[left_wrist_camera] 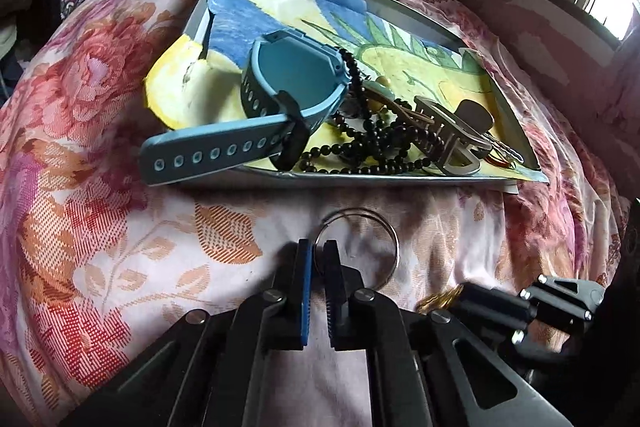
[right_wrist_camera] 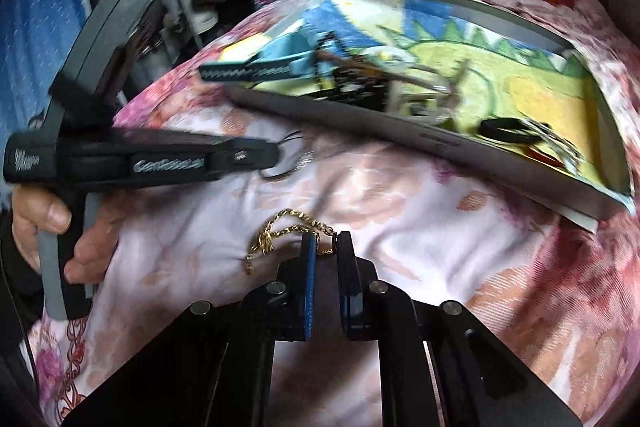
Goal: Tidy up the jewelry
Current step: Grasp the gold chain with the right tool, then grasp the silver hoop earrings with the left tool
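From the left wrist view, the left gripper (left_wrist_camera: pixel 318 247) is pinching a silver ring (left_wrist_camera: pixel 360 247) between its nearly closed fingers, just above the floral bedspread (left_wrist_camera: pixel 100 187) and in front of the tray (left_wrist_camera: pixel 360 179), where a blue watch (left_wrist_camera: pixel 280 95), black beads (left_wrist_camera: pixel 380 143) and a grey clip (left_wrist_camera: pixel 452 135) are lying.

From the right wrist view, the right gripper (right_wrist_camera: pixel 326 243) is closing narrowly on a gold chain (right_wrist_camera: pixel 280 227) trailing over the bedspread, near the tray's front edge.
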A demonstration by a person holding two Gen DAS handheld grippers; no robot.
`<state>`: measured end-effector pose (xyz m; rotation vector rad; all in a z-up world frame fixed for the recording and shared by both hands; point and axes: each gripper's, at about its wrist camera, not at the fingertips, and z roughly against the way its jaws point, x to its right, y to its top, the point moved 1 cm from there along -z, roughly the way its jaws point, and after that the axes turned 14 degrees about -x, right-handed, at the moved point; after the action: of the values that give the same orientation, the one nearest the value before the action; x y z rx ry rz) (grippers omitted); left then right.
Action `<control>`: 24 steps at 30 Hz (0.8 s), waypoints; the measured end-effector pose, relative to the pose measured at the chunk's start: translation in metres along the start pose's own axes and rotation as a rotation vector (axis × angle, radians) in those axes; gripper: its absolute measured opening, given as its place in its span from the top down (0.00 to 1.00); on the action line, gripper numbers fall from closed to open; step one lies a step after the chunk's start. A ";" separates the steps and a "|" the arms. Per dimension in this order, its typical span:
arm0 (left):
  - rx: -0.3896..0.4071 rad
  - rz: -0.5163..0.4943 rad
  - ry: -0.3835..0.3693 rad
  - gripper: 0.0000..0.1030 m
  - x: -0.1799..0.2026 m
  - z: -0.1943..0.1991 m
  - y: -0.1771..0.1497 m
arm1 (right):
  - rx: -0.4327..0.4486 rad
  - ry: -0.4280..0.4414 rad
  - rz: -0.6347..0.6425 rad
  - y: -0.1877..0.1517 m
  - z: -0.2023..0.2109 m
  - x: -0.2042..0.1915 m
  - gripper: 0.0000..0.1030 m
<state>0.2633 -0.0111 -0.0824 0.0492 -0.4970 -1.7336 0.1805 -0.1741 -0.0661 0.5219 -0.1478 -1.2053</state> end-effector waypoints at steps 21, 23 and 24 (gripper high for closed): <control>-0.056 -0.027 0.047 0.96 0.006 0.003 -0.007 | -0.017 -0.007 -0.105 0.003 -0.008 0.027 0.90; -0.058 -0.031 0.051 0.96 0.007 0.003 -0.007 | -0.022 0.005 -0.111 0.002 -0.009 0.029 0.90; -0.059 -0.031 0.050 0.96 0.007 0.003 -0.008 | -0.025 0.009 -0.113 0.002 -0.010 0.029 0.90</control>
<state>0.2533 -0.0161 -0.0806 0.0581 -0.4103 -1.7719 0.1968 -0.1968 -0.0789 0.5192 -0.0960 -1.3126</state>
